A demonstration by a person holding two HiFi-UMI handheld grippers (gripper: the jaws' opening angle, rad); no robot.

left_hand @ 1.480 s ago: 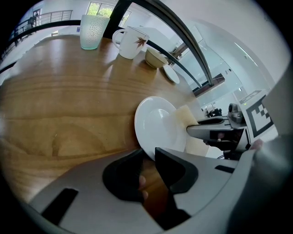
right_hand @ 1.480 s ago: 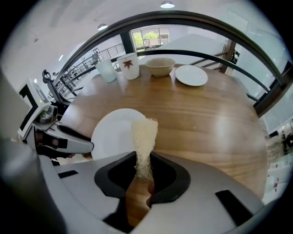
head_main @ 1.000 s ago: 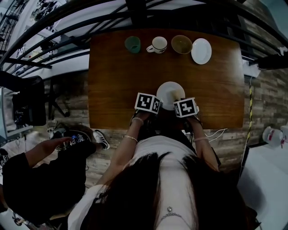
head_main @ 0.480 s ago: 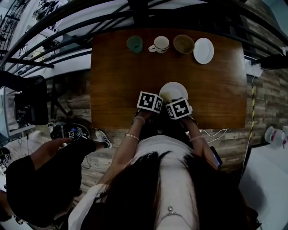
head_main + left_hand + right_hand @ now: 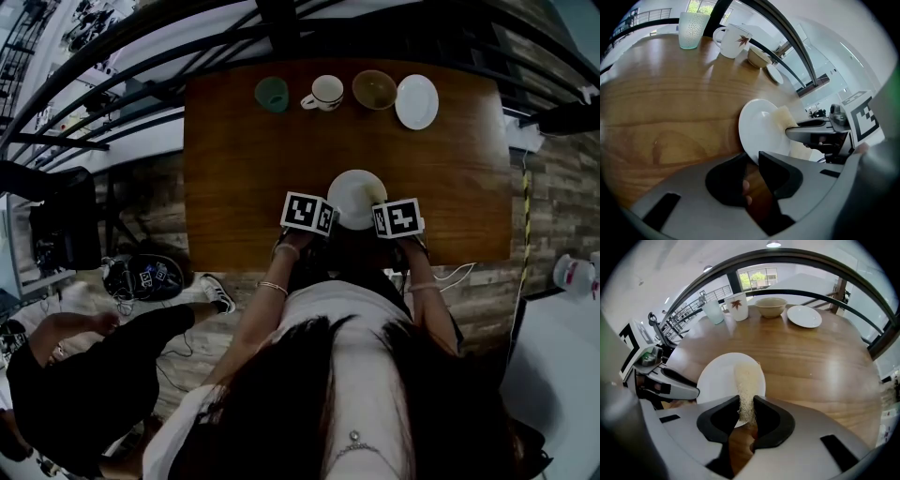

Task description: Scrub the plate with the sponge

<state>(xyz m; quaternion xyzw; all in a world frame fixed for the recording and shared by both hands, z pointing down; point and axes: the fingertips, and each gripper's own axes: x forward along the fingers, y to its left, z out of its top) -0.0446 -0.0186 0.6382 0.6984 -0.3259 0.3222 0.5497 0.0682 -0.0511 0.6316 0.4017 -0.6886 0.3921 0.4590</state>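
A white plate [image 5: 354, 192] lies near the front edge of the wooden table [image 5: 244, 169]. My left gripper [image 5: 752, 164] is shut on the plate's [image 5: 761, 129] near rim, which runs in between the two jaws. In the right gripper view, my right gripper [image 5: 746, 416] is shut on a pale fibrous sponge [image 5: 747, 385] that lies across the plate [image 5: 719, 376]. The sponge [image 5: 787, 122] also shows in the left gripper view, pressed on the plate's right side. In the head view both marker cubes flank the plate: left gripper [image 5: 326, 210], right gripper [image 5: 381, 212].
Along the table's far edge stand a green glass [image 5: 272, 94], a white mug [image 5: 325, 92], a tan bowl [image 5: 375, 89] and a second small white plate [image 5: 416, 101]. A person in black crouches on the floor at the left [image 5: 84, 375].
The right gripper slid left over the plate with the sponge half a second ago and has now moved back to the right. The left gripper has stayed on the plate's rim.
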